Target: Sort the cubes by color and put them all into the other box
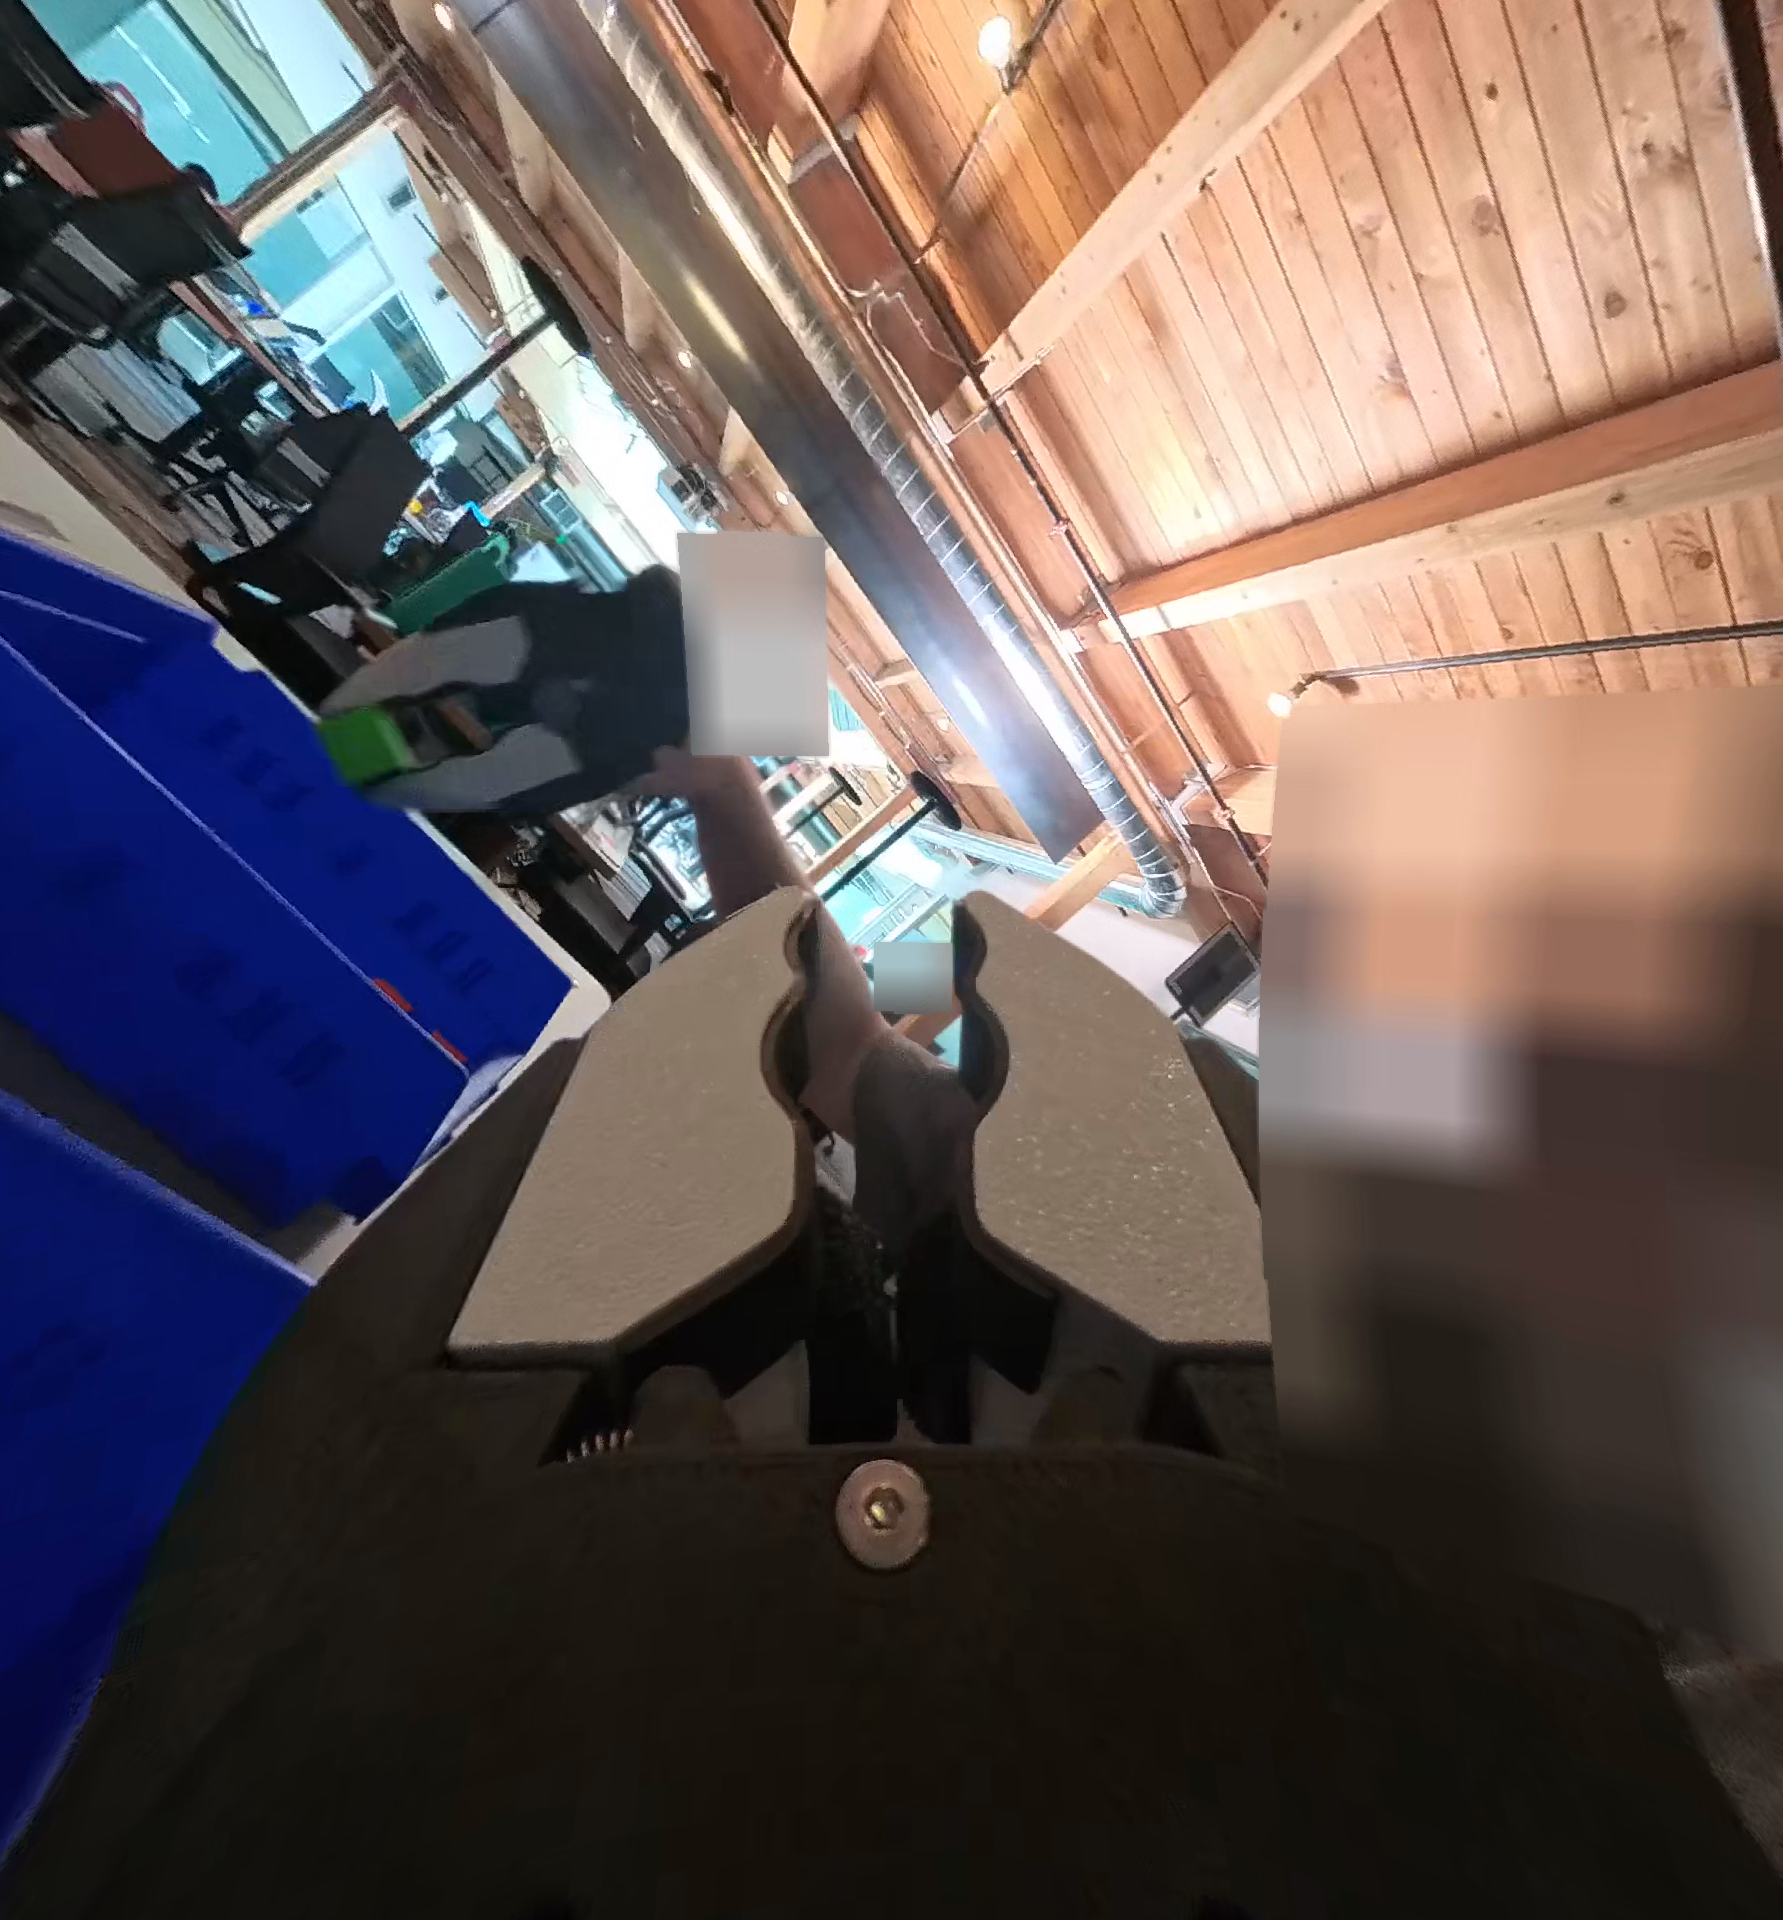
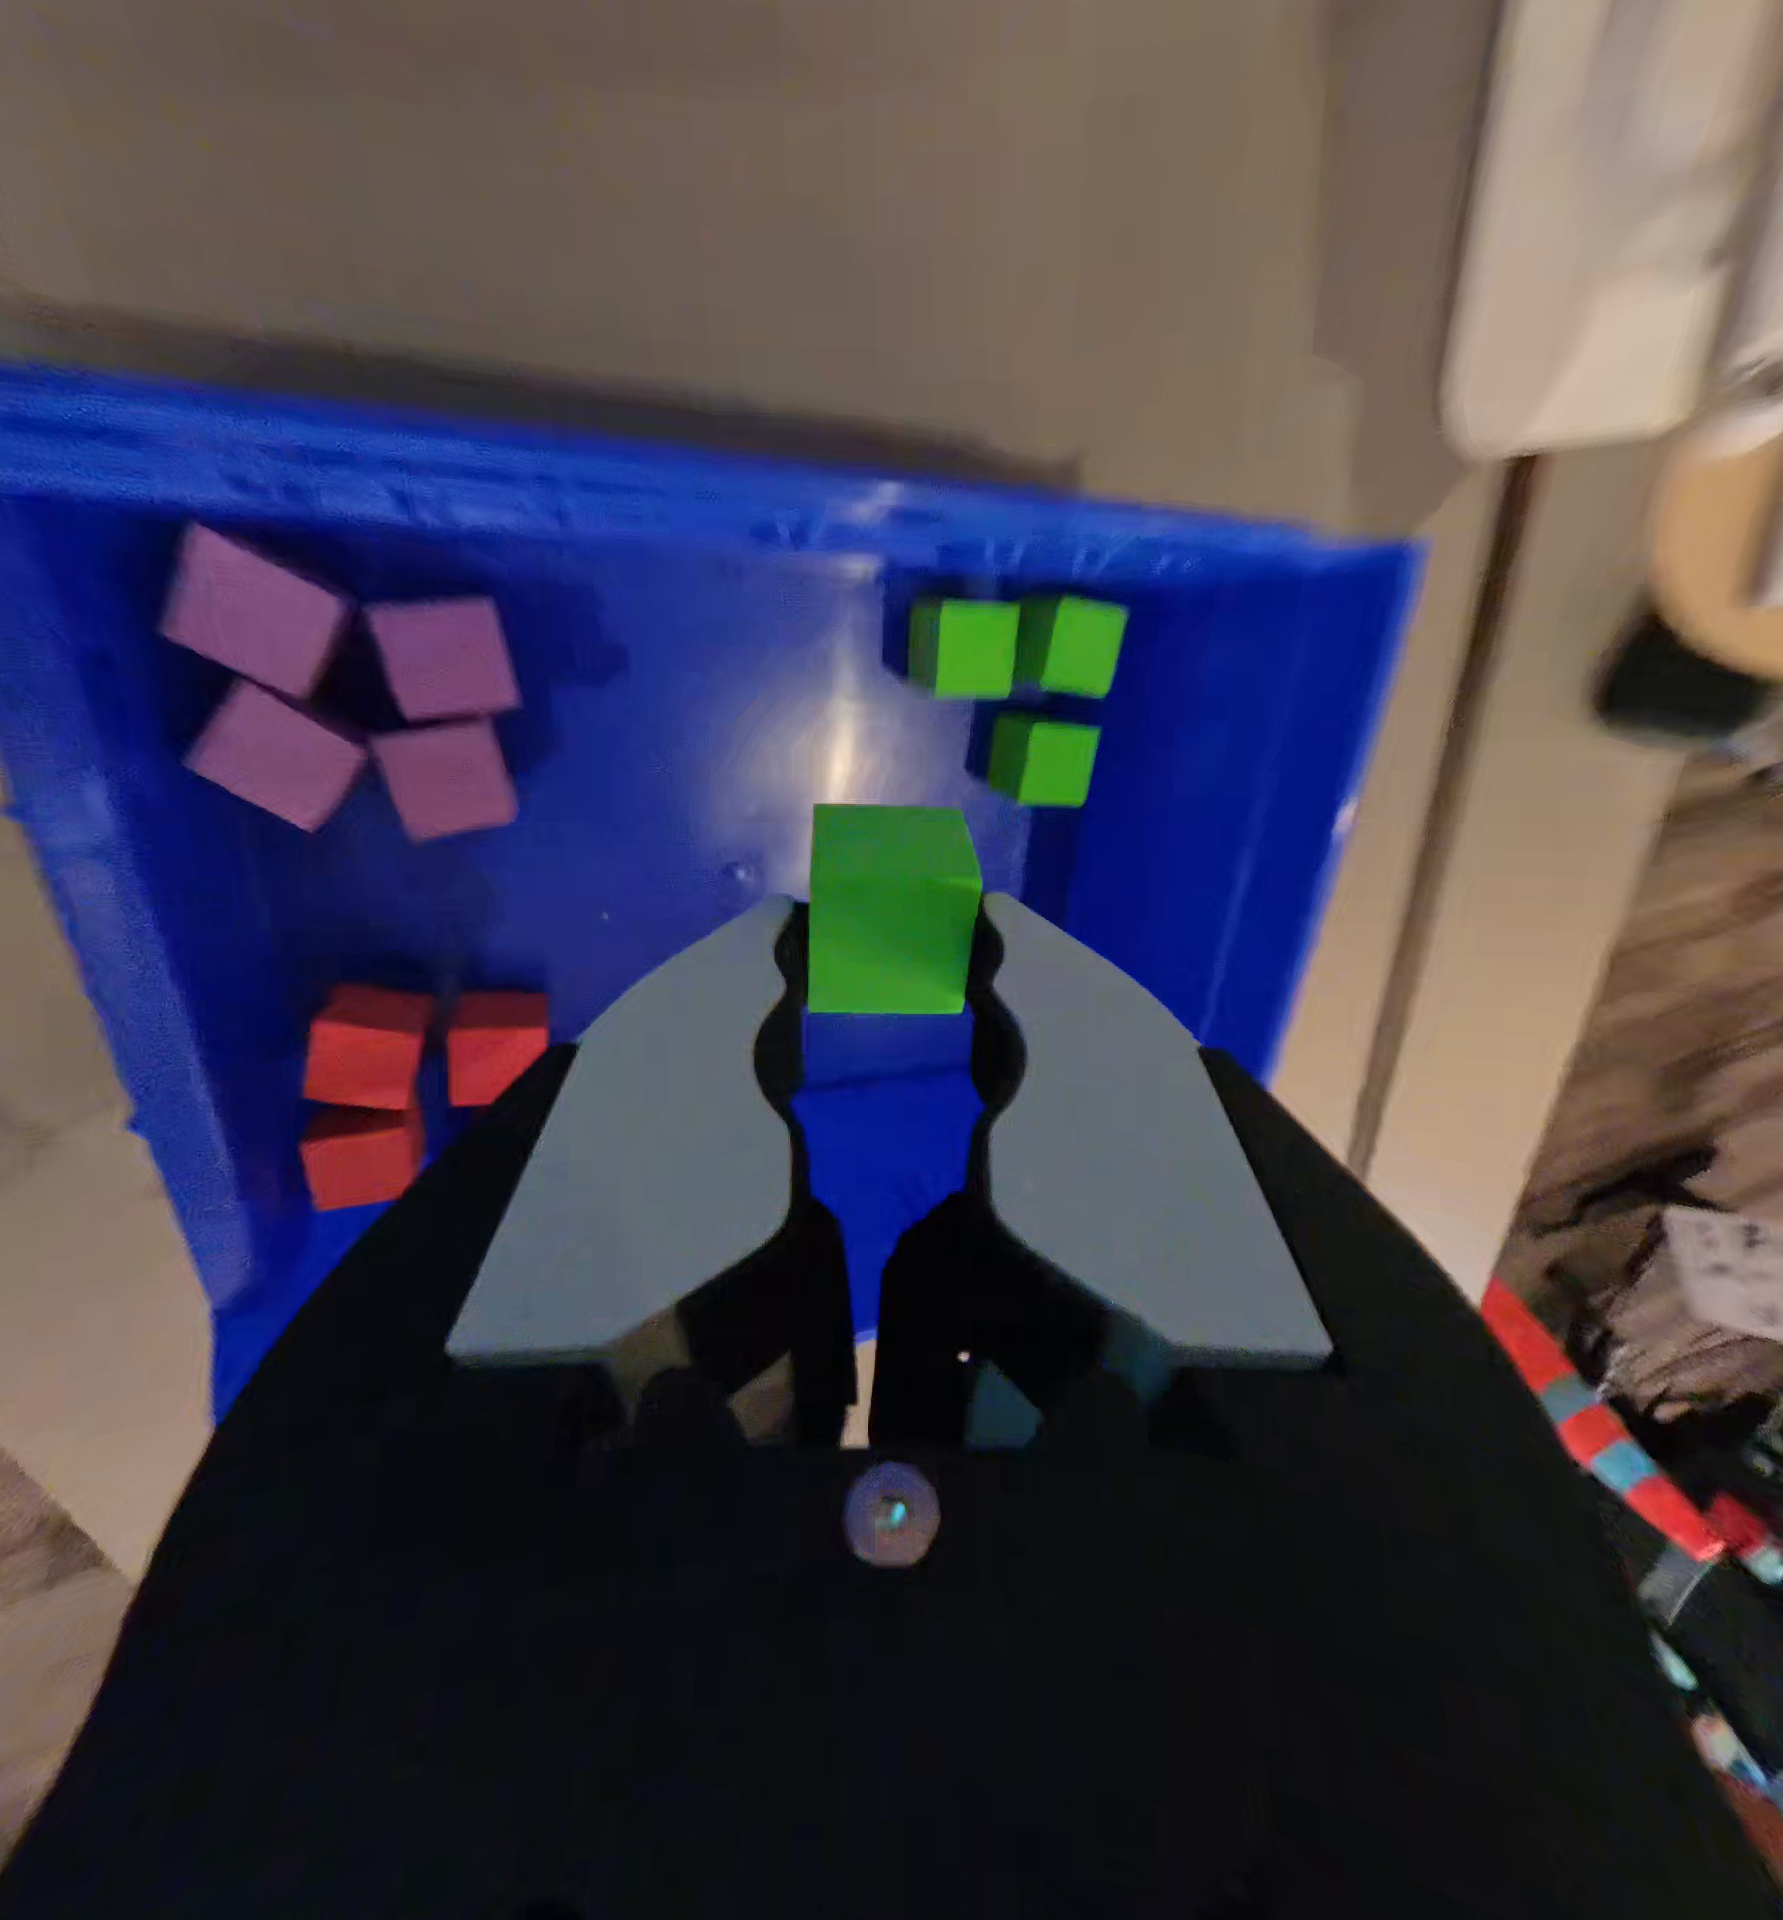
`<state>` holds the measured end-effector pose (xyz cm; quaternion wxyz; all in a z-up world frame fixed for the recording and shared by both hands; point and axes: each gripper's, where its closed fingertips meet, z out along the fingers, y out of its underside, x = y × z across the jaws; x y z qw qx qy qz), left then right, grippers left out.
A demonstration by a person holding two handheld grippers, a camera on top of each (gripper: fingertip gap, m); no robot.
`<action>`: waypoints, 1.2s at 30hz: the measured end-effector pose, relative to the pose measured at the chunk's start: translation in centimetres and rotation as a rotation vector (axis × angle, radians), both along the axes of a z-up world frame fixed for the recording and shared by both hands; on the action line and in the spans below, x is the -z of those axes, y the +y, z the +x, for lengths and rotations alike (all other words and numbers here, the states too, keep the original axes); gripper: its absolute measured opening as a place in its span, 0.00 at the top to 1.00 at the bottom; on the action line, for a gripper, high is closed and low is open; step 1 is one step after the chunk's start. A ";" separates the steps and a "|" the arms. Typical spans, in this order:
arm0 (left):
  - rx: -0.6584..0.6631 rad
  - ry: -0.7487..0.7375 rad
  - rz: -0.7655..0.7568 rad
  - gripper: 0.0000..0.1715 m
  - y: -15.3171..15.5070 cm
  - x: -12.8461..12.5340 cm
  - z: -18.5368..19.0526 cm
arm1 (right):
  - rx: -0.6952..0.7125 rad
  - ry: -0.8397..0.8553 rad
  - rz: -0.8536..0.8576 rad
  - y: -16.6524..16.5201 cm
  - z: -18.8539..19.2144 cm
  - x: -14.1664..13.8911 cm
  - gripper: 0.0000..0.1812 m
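My right gripper (image 2: pixel 889 912) is shut on a green cube (image 2: pixel 887 935) and holds it above the floor of a blue bin (image 2: pixel 658 790). In the bin lie several purple cubes (image 2: pixel 347 675) at the far left, three green cubes (image 2: pixel 1022 675) at the far right and three red cubes (image 2: pixel 399 1081) at the near left. My left gripper (image 1: pixel 885 925) is tilted up toward the ceiling, its jaws a little apart and empty. The left wrist view also shows the right gripper (image 1: pixel 388 727) with the green cube (image 1: pixel 367 743) over blue bins (image 1: pixel 191 831).
The bin stands on a pale tabletop (image 2: pixel 658 208). To the right of the table lies floor clutter (image 2: pixel 1697 1455). A person's arm (image 1: pixel 762 862) reaches to the right gripper. Overhead are a wooden plank ceiling (image 1: pixel 1386 364) and a metal duct (image 1: pixel 762 364).
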<state>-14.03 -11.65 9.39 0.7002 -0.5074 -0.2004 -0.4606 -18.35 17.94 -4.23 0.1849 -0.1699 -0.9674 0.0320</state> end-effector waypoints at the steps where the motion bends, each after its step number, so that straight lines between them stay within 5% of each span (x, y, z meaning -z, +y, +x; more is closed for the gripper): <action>1: -0.002 0.006 0.010 0.87 -0.3 -0.3 0.0 | 0.017 -0.041 0.028 0.9 -0.5 1.6 0.84; 7: -0.041 0.064 -0.036 0.87 -1.0 -0.6 0.3 | 0.087 -0.202 0.031 2.4 -3.4 8.1 0.84; 14: -0.082 0.074 -0.064 0.89 -2.0 -0.2 -0.5 | 0.112 -0.244 0.032 2.4 -5.0 11.0 0.84; 23: -0.083 0.089 -0.065 0.89 -2.3 -0.5 -0.5 | 0.144 -0.263 0.028 2.1 -5.4 11.7 0.80; 30: -0.088 0.118 -0.099 0.89 -2.3 -0.4 -0.3 | 0.169 -0.256 0.020 2.3 -3.6 9.1 0.76; 33: -0.131 0.177 -0.325 0.89 -1.9 2.8 -1.4 | 0.149 -0.172 -0.025 1.8 -2.4 6.6 0.75; 36: -0.295 0.281 -0.838 0.86 -3.1 9.9 -5.7 | 0.112 -0.033 -0.091 0.9 -1.2 3.6 0.73</action>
